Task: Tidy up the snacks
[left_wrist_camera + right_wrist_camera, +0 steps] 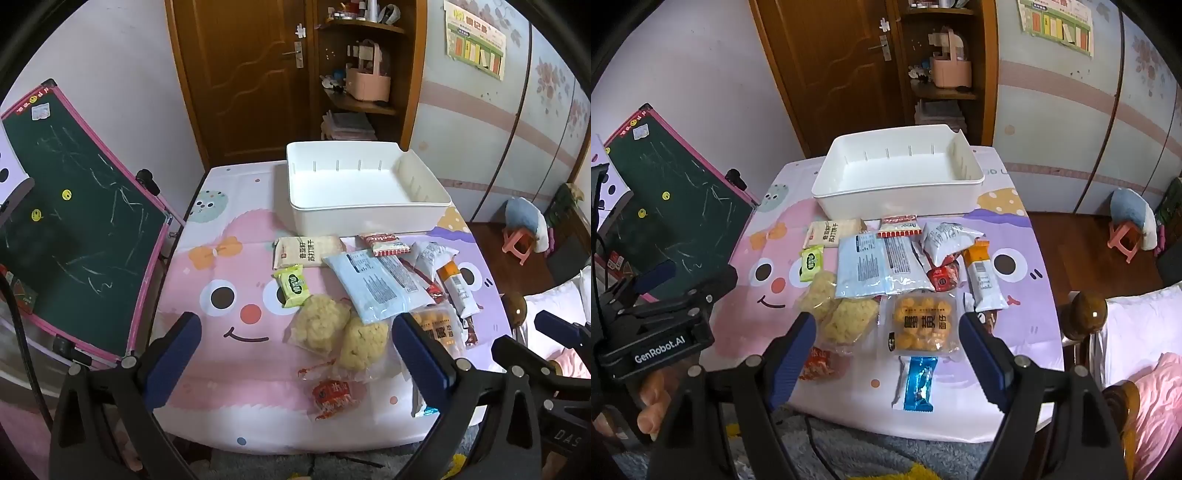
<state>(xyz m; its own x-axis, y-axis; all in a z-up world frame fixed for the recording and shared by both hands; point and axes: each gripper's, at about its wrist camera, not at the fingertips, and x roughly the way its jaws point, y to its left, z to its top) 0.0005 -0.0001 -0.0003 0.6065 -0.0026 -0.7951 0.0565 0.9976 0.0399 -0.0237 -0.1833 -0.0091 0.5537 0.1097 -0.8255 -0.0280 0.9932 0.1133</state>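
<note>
Left wrist view: the left gripper (297,341) hangs with jaws spread wide and empty above two puffed-rice cakes (338,334). Snack packets lie scattered just before a white bin (365,212), its long axis crosswise.

Right wrist view: the right gripper (888,341), jaws also apart and empty, frames an egg-puff packet (923,325); only here shows a blue wafer packet (918,382), lengthwise toward the camera.

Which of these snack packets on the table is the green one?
The small green packet, at the left edge of the pile, just in front of the beige cracker pack. No other wrapper there is green.
</note>
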